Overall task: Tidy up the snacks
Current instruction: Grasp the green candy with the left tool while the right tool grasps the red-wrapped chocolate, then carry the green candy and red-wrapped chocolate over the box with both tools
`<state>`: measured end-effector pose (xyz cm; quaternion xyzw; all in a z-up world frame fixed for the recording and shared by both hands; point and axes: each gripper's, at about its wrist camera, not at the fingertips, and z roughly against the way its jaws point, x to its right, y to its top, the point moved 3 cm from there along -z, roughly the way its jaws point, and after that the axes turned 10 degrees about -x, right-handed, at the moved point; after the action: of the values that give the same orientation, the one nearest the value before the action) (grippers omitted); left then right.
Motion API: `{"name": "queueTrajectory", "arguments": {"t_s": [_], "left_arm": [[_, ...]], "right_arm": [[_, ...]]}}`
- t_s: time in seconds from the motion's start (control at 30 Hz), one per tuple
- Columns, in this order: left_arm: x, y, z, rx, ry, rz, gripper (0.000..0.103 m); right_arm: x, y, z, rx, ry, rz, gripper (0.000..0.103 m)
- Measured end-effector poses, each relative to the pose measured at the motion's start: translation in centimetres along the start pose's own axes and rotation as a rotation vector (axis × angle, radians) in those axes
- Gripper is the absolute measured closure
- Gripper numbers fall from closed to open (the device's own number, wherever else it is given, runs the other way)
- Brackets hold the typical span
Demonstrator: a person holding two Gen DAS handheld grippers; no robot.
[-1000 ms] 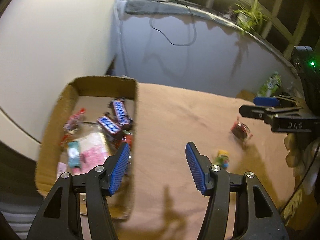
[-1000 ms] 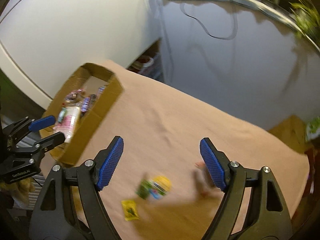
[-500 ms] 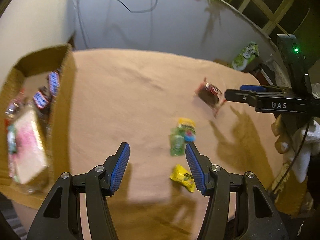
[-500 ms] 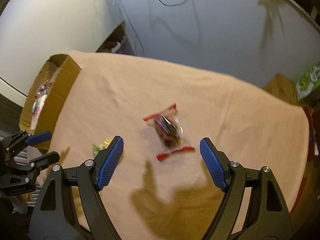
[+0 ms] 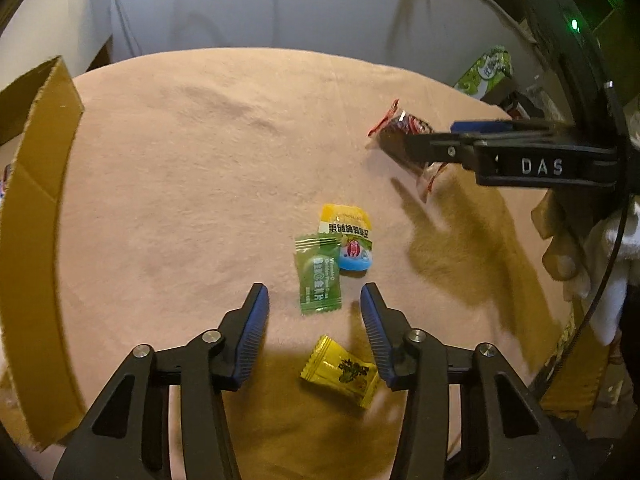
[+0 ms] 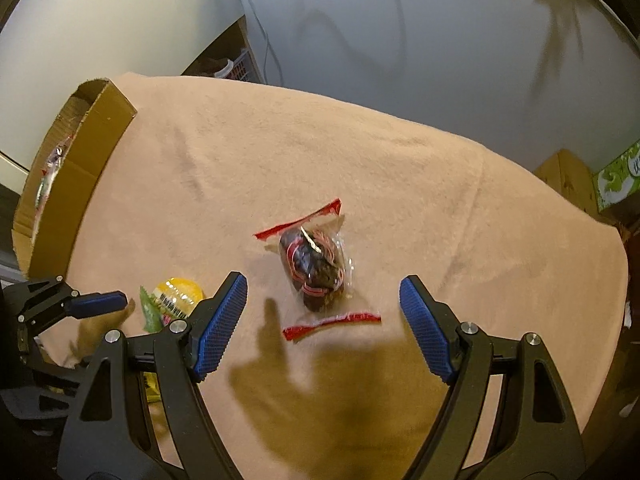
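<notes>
The cardboard box (image 6: 64, 184) at the cloth's edge already holds some snacks, but the clear-wrapped cake (image 6: 314, 268) under the wide-open right gripper (image 6: 324, 292) and the green sachet (image 5: 318, 276) between the left gripper (image 5: 314, 300)'s just-narrowed, empty jaws remain loose (plus two yellow candies).

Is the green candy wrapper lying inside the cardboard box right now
No, the green candy wrapper lies on the cloth, well apart from the cardboard box.
</notes>
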<state>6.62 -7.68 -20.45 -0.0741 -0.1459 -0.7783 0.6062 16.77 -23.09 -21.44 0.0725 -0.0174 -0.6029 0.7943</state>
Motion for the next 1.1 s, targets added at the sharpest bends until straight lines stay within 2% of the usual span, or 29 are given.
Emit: {"name": "queueTrajectory", "arguments": {"t_s": [0.27,0.4,0.5,0.6,0.67,0.77,1.1], "left_arm": [[0.2,0.7,-0.6,0.007,0.034,-0.02,0.066],[0.5,1.0,-0.7,0.008,0.055,-0.039,0.08],[0.6,1.1,-0.8,0.009,0.061,-0.048,0.084],[0.4,1.2,-0.8,0.014,0.057,-0.043,0.084],[0.3,1.2,-0.8,0.017,0.054,-0.038,0.084],[0.1,1.2,-0.6,0.022,0.051,-0.035,0.085],[-0.8,0.7,1.1,0.05,0.039,-0.013,0.085]], "right_arm": [[-0.2,0.8,-1.2,-0.021,-0.014,0.026,0.022],[-0.3,1.2,-1.5,-0.02,-0.016,0.03,0.022],[-0.5,1.2,-1.7,-0.021,-0.014,0.039,0.024],[-0.6,1.1,-1.9,-0.027,-0.004,0.044,0.037],[-0.3,0.8,-1.9,-0.033,0.001,0.045,0.051],[0.0,0.6,-2.0,-0.039,0.015,0.036,0.066],[0.0,0.2,-0.7,-0.003,0.034,0.032,0.068]]}}
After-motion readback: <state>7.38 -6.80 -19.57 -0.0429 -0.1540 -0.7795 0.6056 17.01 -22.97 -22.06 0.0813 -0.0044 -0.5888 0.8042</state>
